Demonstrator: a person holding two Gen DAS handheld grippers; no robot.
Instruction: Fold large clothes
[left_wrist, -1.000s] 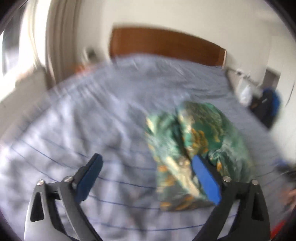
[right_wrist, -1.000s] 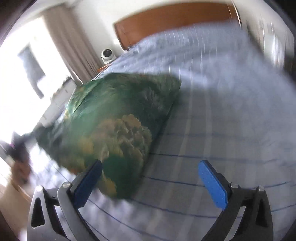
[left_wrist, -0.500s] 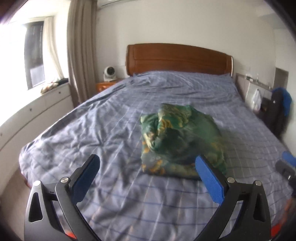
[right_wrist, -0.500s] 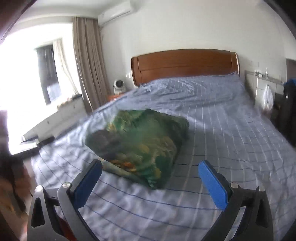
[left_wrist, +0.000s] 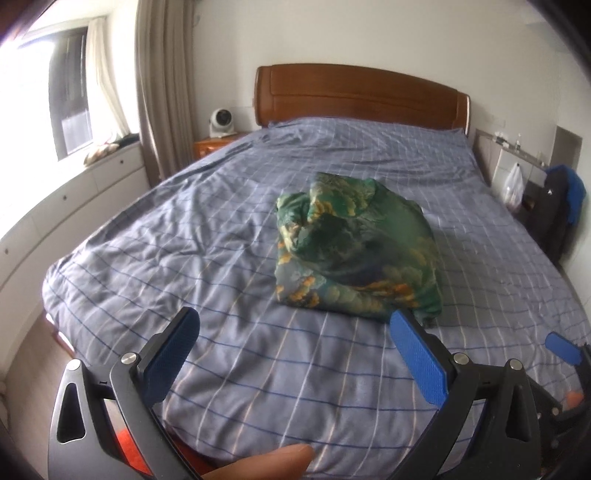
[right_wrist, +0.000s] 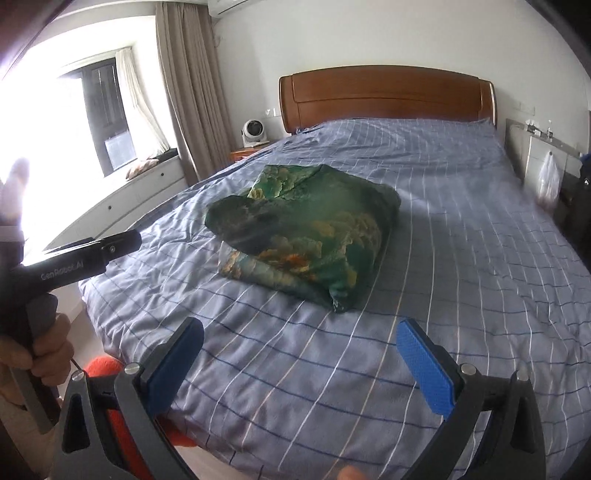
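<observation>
A green garment with a yellow and orange print (left_wrist: 354, 251) lies folded in a thick bundle on the middle of the bed; it also shows in the right wrist view (right_wrist: 310, 232). My left gripper (left_wrist: 295, 363) is open and empty, held above the foot of the bed, well short of the bundle. My right gripper (right_wrist: 301, 367) is open and empty too, also back at the foot of the bed. The left gripper's handle (right_wrist: 74, 258) shows at the left of the right wrist view, and a blue pad of the right gripper (left_wrist: 563, 347) shows at the right of the left wrist view.
The bed has a blue checked cover (left_wrist: 207, 236) and a wooden headboard (left_wrist: 362, 96). A nightstand with a small fan (left_wrist: 221, 123) stands at the far left. A white window bench (left_wrist: 74, 184) runs along the left. A dark bag (left_wrist: 557, 214) sits by the right wall.
Both grippers have pulled back from the bundle toward the foot of the bed and risen. The bundle lies still on the cover, and the views went from blurred to sharp.
</observation>
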